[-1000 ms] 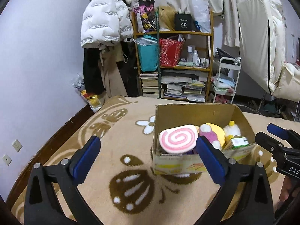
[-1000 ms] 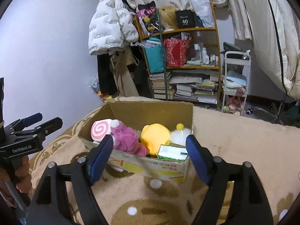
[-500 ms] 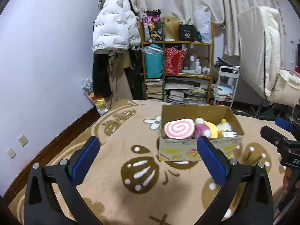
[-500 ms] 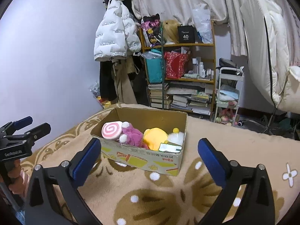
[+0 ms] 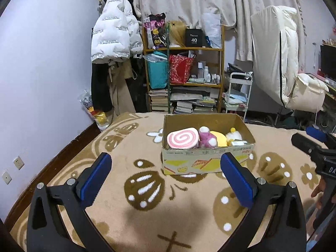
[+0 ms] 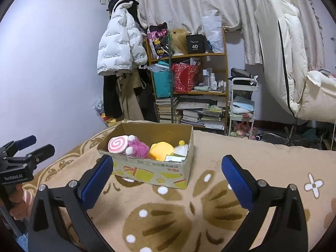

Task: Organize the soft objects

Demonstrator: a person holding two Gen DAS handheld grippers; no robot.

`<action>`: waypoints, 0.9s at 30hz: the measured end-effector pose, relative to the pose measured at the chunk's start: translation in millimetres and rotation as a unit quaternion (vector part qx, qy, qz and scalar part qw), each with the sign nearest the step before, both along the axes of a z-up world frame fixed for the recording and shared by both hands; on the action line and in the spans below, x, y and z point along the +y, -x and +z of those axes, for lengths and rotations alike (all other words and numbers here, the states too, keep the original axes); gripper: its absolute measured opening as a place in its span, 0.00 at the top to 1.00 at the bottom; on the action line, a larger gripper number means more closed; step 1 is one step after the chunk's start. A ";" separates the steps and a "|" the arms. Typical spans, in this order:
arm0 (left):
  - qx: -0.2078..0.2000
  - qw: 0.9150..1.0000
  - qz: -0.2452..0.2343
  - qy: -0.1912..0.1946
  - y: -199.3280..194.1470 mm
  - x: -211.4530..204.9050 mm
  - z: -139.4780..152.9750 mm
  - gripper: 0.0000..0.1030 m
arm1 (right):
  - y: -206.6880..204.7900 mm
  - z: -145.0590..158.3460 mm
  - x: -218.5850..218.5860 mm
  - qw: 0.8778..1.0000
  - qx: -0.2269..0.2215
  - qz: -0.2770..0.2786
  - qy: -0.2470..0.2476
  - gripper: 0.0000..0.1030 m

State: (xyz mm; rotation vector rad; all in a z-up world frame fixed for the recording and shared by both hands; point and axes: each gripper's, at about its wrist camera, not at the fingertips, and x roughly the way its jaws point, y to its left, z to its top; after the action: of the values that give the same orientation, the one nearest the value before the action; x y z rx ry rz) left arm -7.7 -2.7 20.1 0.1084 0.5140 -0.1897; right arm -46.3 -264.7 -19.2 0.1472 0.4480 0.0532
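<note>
Left wrist view: nearest the lens, the left gripper (image 5: pixel 166 173) hangs released over the tan patterned blanket (image 5: pixel 117 226), blue pads spread wide with nothing between them. At the right edge, the right gripper (image 5: pixel 308 138) pokes into frame, also gaping and empty. Beyond the pads, a cardboard box (image 5: pixel 201 161) sits on the blanket, holding the soft toys: a pink swirl cushion (image 5: pixel 182 138) at the left, a purple plush (image 5: pixel 206 139) beside it, a yellow plush (image 5: pixel 220 139) and a white fluffy toy (image 5: pixel 234 134) toward the right.

From the right wrist camera, the same gripper's blue pads (image 6: pixel 96 180) stand well apart above the blanket, and the box lies just past them, slightly left of centre, toys heaped inside. The left gripper shows at the far left edge, its fingers parted.

Against the far wall stand a wooden shelf (image 5: pixel 220 67) crammed with books and bags, a white puffer jacket (image 5: pixel 115 35) hanging to its left, and a small white cart (image 5: pixel 239 92) to its right.
</note>
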 end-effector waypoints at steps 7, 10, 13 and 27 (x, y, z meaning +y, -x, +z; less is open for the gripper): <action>0.005 1.000 -0.001 -0.004 -3.7 -3.2 -5.4 0.01 | -4.7 -3.4 0.9 1.000 0.011 -0.004 -0.001 0.00; 0.008 1.000 -0.003 -0.004 -5.9 -3.7 -7.8 0.01 | -6.0 -4.1 0.8 1.000 0.013 -0.004 -0.003 0.00; 0.011 1.000 -0.010 -0.007 -7.7 -7.6 -10.5 0.01 | -6.9 -5.0 0.8 1.000 0.013 -0.004 -0.003 0.00; 0.008 0.999 -0.018 -0.026 -5.5 -18.4 -14.3 0.01 | -10.8 -11.6 4.7 1.000 0.019 -0.004 -0.006 0.00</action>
State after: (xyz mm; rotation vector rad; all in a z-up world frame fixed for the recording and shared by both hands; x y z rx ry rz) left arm -2.2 -21.0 5.8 0.1670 0.5337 -0.2118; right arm -35.6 -260.0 -30.8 0.1617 0.4847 0.0463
